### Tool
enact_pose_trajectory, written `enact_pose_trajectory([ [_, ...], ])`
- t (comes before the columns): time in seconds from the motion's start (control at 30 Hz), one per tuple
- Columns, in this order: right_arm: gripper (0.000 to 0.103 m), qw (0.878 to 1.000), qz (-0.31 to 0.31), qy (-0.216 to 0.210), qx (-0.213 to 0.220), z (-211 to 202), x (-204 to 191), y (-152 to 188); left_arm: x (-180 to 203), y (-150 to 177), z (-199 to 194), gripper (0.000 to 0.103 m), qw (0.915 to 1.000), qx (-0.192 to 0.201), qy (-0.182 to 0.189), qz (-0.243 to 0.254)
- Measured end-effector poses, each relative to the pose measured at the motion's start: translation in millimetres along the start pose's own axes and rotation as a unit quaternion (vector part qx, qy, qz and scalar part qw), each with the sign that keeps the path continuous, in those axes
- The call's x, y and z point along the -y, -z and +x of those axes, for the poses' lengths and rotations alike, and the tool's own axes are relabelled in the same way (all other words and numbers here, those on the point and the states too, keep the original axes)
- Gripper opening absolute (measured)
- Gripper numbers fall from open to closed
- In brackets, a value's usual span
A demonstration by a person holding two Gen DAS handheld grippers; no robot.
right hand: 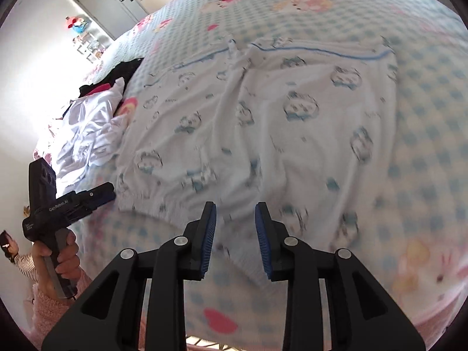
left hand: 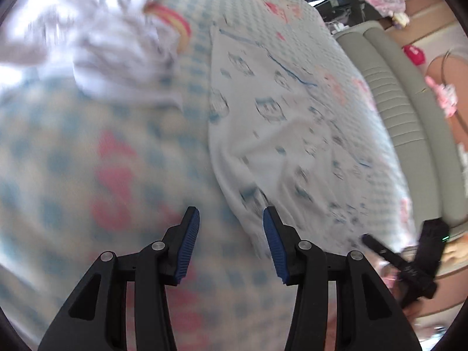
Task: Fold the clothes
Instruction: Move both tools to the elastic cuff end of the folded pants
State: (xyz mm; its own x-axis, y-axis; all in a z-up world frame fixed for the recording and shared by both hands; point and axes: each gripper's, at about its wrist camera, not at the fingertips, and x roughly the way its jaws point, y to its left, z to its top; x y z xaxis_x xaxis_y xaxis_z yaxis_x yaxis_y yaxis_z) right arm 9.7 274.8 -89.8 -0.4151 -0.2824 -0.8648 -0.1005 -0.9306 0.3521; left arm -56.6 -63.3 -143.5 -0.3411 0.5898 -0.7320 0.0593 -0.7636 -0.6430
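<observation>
Left gripper (left hand: 231, 239) at bottom centre of the left wrist view, blue-padded jaws apart and gripping nothing, above the checked bedspread (left hand: 122, 158) beside the left edge of the white printed garment (left hand: 275, 108); garment spread flat right of centre, blue piping toward upper right; heap of white clothes (left hand: 96, 38) at upper left, blurred; right gripper (left hand: 377, 244) seen small at lower right edge of that frame, near the garment's corner; in the right wrist view, right gripper (right hand: 235, 234) at bottom centre, jaws apart, empty, over the garment's (right hand: 263, 122) near hem; garment filling the middle of the frame, wrinkled; white pile (right hand: 87, 128) at left, dark clothes (right hand: 125, 71) above it; left gripper (right hand: 109, 193) at lower left, held by a hand (right hand: 63, 259)
</observation>
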Motion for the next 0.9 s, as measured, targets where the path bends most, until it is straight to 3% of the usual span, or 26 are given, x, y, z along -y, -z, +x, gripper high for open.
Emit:
enact_pose_trajectory([
  [0.17,0.029,1.000,0.027,0.011,-0.004,-10.9,13.0,31.4,1.6,9.5,8.8,0.047,0.9998,0.006,-0.018,-0.002],
  [0.3,0.029,0.998,0.038,0.044,-0.002,-14.0,20.6,35.9,9.5,9.4,6.0,0.026,0.9946,0.021,-0.101,0.008],
  [0.4,0.029,0.997,0.051,0.051,0.008,-23.3,31.6,37.5,7.1,10.5,-1.9,0.032,0.9968,0.019,-0.078,0.002],
  [0.5,0.029,0.997,0.076,0.032,0.007,-25.0,46.1,37.2,-4.5,11.4,-0.4,0.049,0.9989,0.012,0.013,-0.044],
  [0.6,0.030,0.995,0.094,0.013,-0.010,-18.7,55.6,37.6,-7.8,7.4,6.2,0.050,0.9936,0.001,0.084,-0.075],
  [0.67,0.039,0.995,0.100,0.002,-0.027,-12.4,57.9,39.5,0.0,2.8,13.7,0.051,0.9949,-0.006,0.075,-0.067],
  [0.73,0.047,0.993,0.109,-0.027,-0.036,-4.5,59.6,43.8,8.6,1.7,21.6,0.051,0.9982,-0.017,0.036,-0.046],
  [0.83,0.047,0.990,0.128,-0.050,-0.037,3.7,65.3,50.7,16.1,5.6,23.9,0.051,0.9993,-0.017,0.010,-0.031],
  [0.9,0.047,0.989,0.131,-0.060,-0.034,4.1,66.3,52.9,20.2,8.8,22.1,0.045,0.9996,-0.010,0.001,-0.024],
])
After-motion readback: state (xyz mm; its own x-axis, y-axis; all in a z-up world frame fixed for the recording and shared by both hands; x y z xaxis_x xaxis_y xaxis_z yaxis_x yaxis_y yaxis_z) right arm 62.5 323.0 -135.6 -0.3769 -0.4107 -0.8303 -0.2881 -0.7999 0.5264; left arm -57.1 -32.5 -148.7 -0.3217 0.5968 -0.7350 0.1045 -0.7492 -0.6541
